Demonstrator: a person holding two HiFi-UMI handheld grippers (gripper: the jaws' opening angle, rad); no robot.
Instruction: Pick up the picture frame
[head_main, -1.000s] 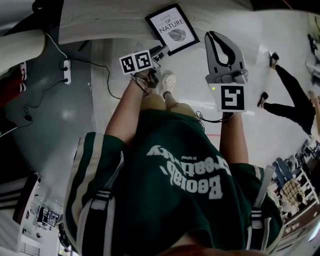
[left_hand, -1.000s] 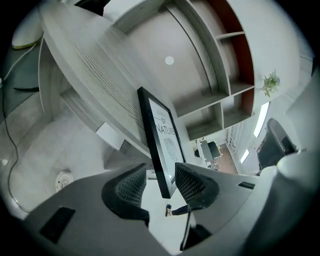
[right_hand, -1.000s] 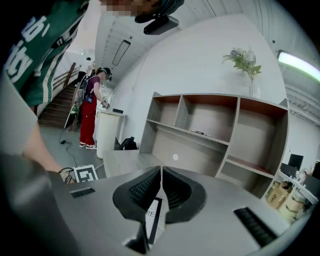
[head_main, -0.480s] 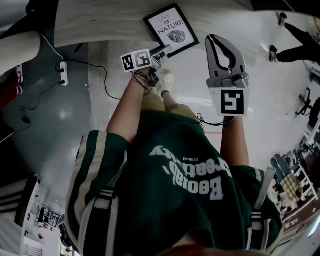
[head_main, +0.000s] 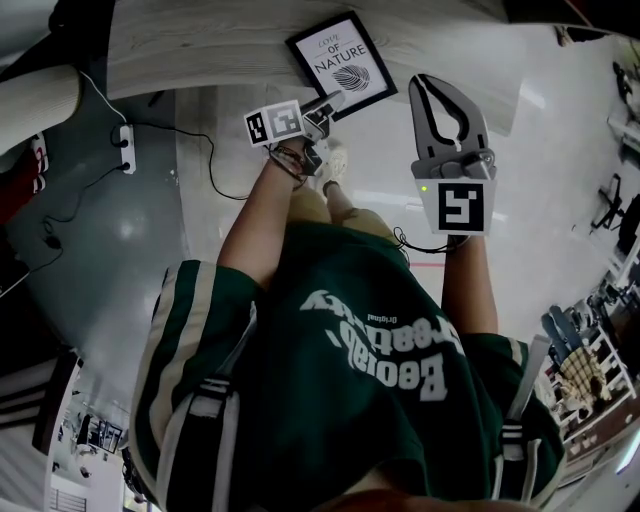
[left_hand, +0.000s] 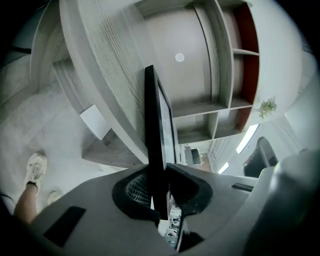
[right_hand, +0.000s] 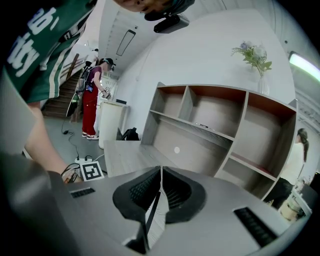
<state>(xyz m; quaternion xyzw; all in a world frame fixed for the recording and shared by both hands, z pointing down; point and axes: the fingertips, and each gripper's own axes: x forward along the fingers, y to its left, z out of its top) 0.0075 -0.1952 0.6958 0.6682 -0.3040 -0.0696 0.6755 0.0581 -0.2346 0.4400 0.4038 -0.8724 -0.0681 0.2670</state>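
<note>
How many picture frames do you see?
1. The picture frame lies at the near edge of the wooden table, its edge between the left gripper's jaws, which have just been closing. None seems hidden.

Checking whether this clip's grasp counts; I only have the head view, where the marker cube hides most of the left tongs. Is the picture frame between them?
Observer: Yes. The left tongs have just been closing, and the left gripper view shows the black edge of the picture frame between their pads, both pressing on it.
Operator: Anything in the right one?
Observer: No. In its own view the right tongs are tip to tip, gripping nothing.
Operator: What's beyond the frame?
Observer: An open shelf unit with flowers on top.
</note>
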